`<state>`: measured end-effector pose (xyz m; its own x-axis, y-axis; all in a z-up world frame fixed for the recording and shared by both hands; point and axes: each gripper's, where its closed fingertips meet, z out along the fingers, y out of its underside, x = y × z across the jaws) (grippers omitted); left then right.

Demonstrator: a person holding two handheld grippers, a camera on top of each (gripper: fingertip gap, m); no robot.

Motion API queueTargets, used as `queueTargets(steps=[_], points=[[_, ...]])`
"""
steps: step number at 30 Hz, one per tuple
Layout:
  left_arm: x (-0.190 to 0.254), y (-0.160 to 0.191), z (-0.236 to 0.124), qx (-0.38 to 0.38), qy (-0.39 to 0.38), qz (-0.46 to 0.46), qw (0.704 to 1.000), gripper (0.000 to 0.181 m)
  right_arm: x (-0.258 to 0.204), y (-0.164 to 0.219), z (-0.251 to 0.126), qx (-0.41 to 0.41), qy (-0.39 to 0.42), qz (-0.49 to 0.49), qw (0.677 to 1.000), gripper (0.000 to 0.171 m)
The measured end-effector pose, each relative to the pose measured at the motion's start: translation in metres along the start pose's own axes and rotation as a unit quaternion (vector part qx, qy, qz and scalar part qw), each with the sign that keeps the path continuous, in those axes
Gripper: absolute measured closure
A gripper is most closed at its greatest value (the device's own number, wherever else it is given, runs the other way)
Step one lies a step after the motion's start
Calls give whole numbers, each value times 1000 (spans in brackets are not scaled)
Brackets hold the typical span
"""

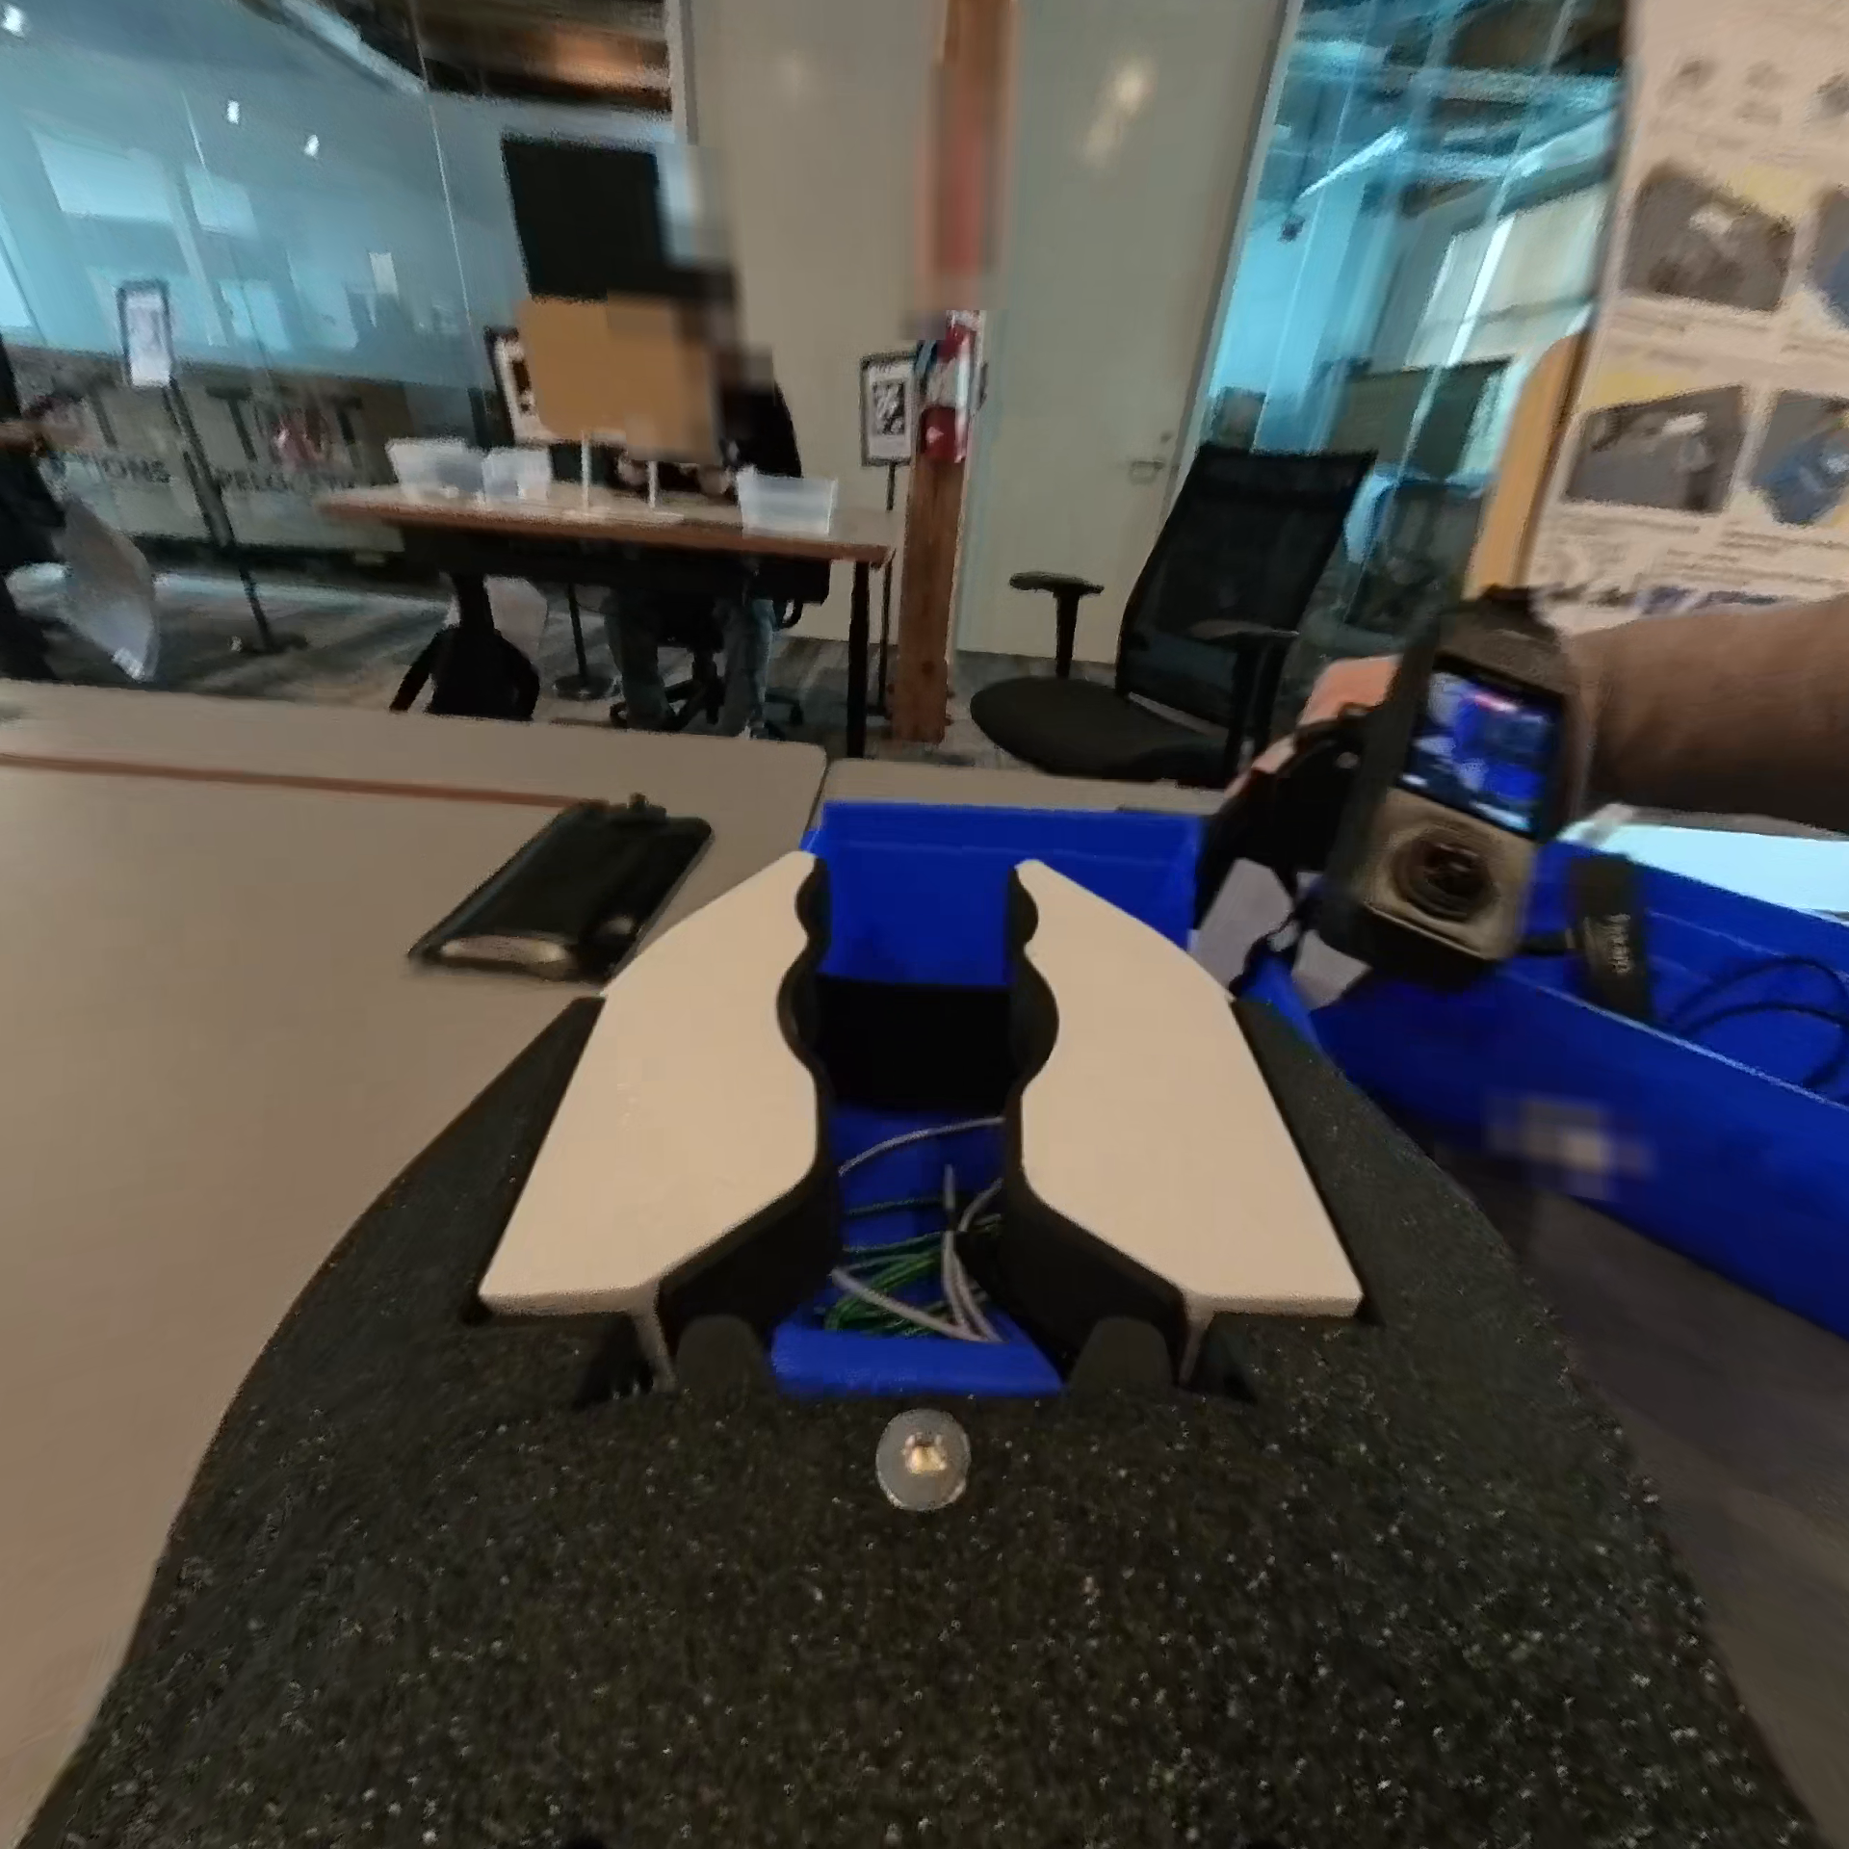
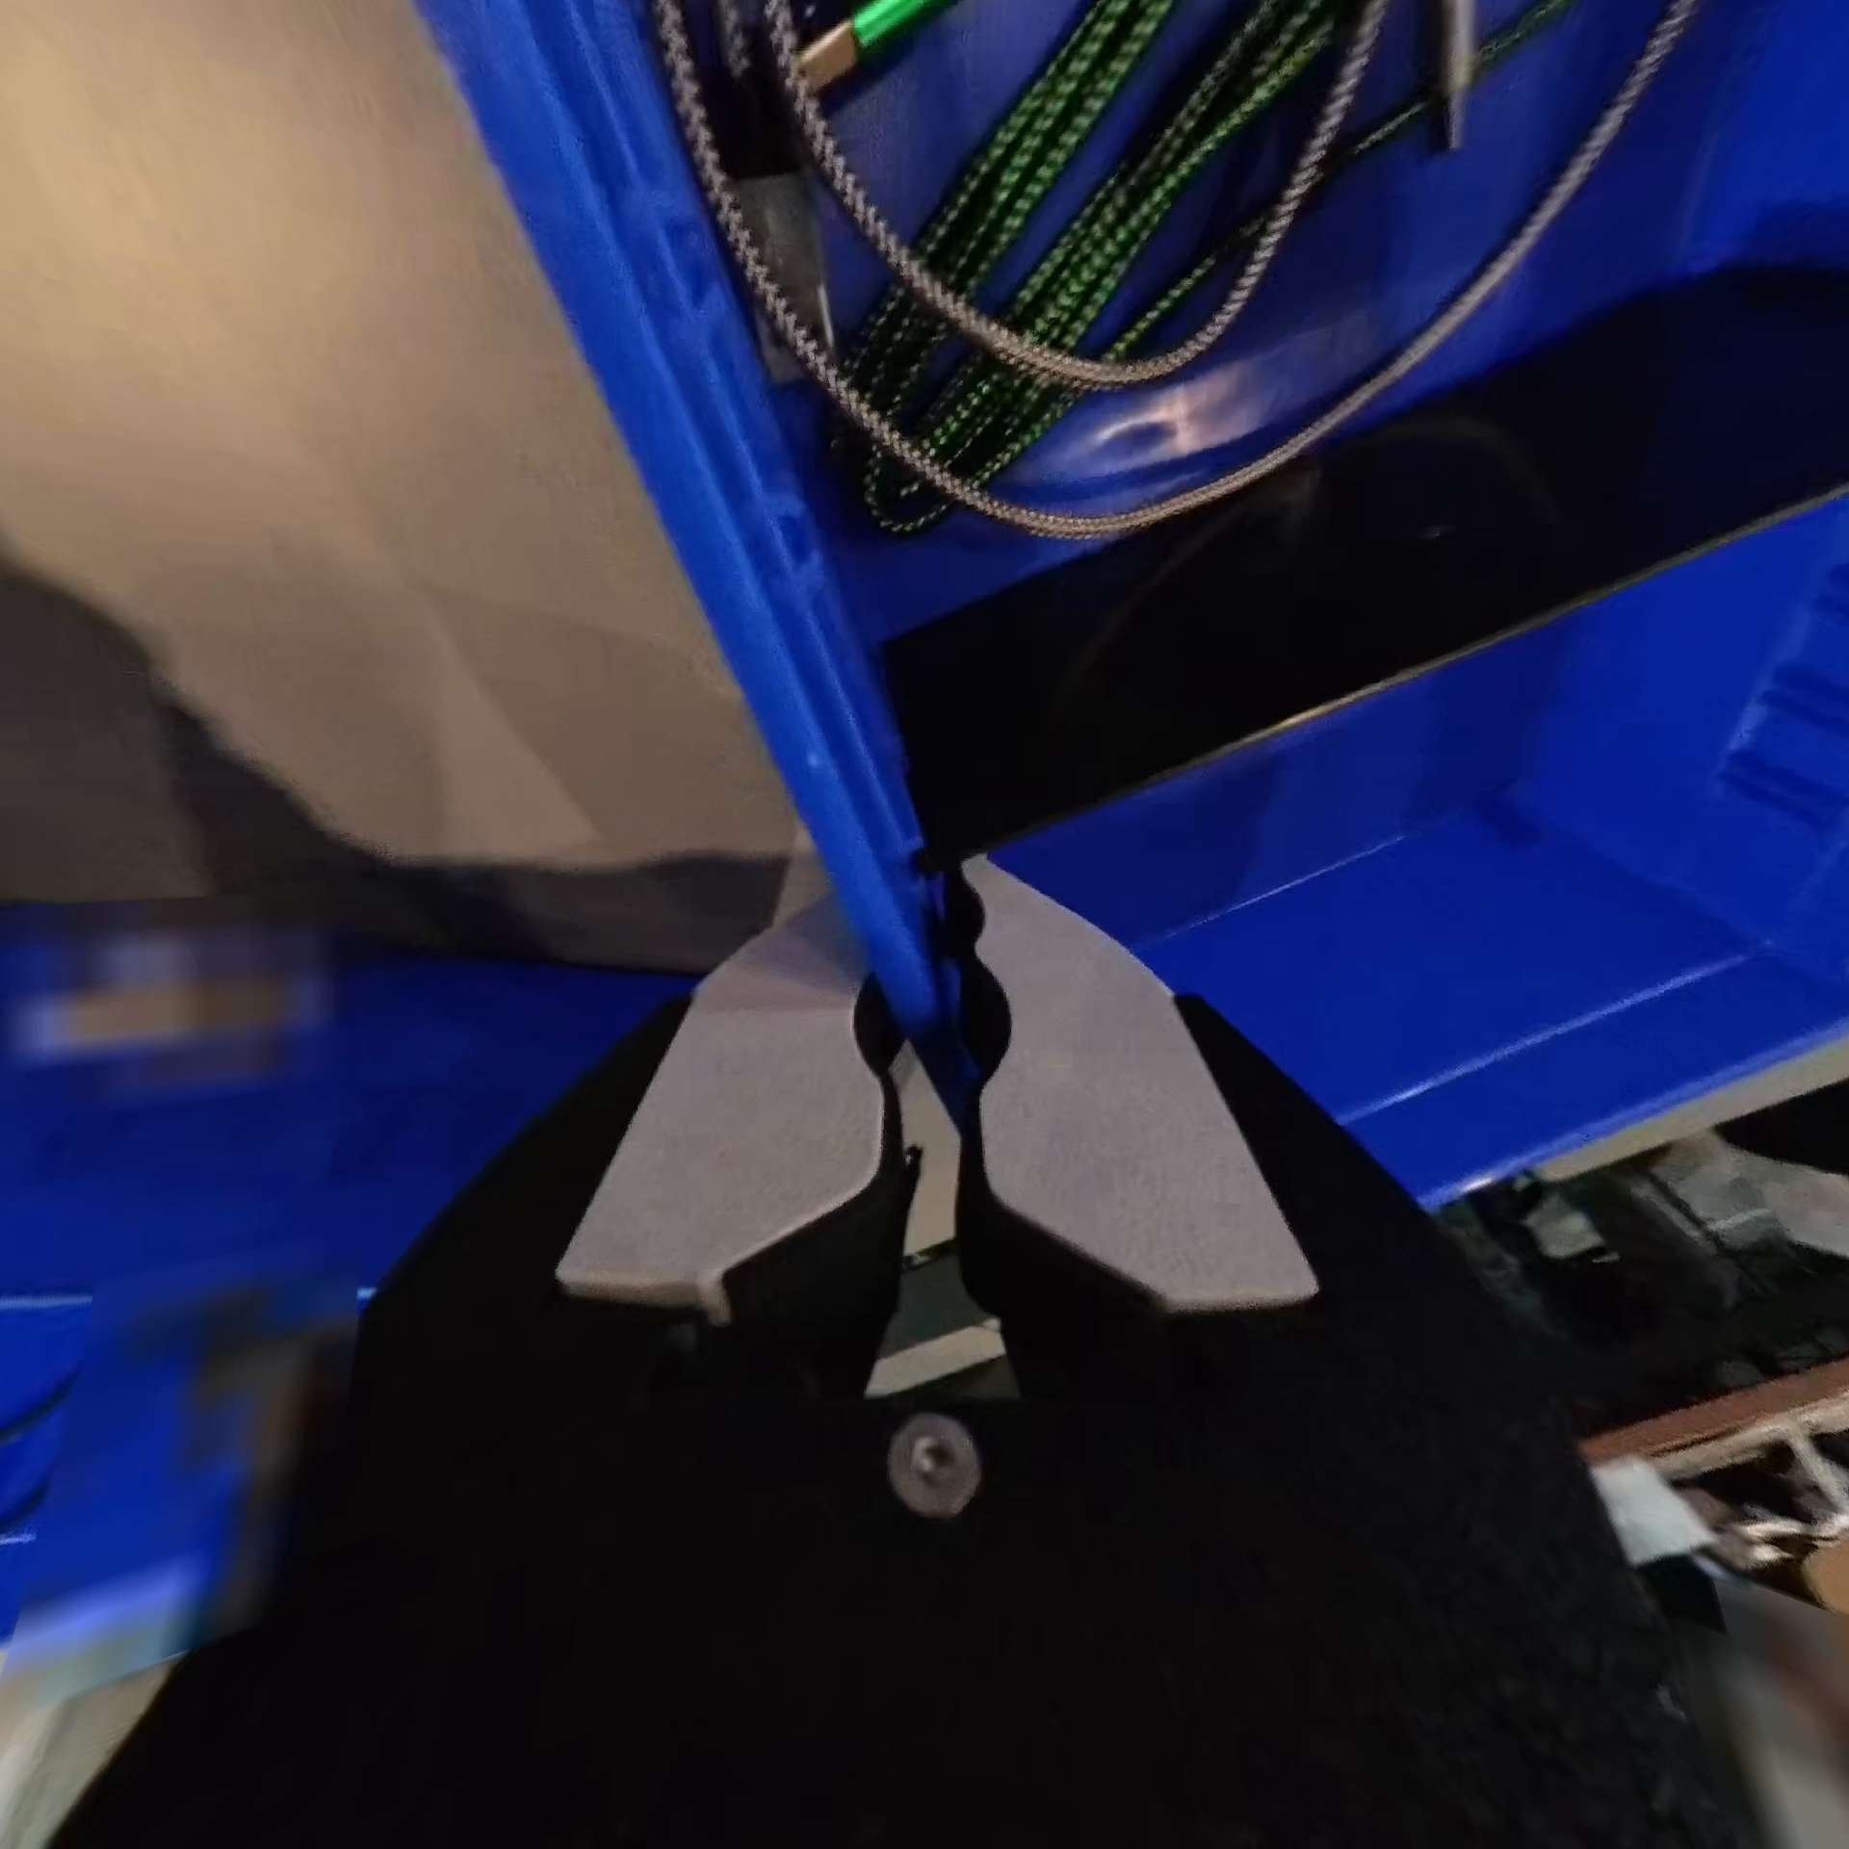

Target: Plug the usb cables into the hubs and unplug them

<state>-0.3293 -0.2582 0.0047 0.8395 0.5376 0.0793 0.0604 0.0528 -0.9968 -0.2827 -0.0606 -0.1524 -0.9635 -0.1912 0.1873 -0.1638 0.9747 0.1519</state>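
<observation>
Black phone [image 1: 565, 900] on grey table [image 1: 250, 1001], office chair [image 1: 1181, 640]

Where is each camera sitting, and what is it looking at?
Left wrist view: sits on the left gripper, looks over the blue bin into the office; a sleeve shows.
Right wrist view: sits on the right gripper, looks down at the bin's wall, which its fingers pinch.
Both show the bin and the cables.

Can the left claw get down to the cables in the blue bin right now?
Probably yes: the left claw is open over the blue bin, and the cables lie uncovered below. The right claw only grips the bin's wall.
</observation>
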Motion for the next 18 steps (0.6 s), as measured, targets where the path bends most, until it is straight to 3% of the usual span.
queueTargets(steps=[4, 10, 14, 18], points=[[28, -19, -19, 16, 62, 1, 998, 148, 2, 5, -22, 9, 33, 33, 999, 168], [34, -33, -38, 30, 48, 14, 998, 146, -3, 30, -93, 35, 108, 116, 987, 167], [43, -34, -33, 35, 73, 7, 997, 144, -46, 53, -148, 37, 131, 185, 973, 168], [61, -25, -14, 13, 107, 4, 994, 143, -126, 78, -190, 19, 137, 262, 955, 168]])
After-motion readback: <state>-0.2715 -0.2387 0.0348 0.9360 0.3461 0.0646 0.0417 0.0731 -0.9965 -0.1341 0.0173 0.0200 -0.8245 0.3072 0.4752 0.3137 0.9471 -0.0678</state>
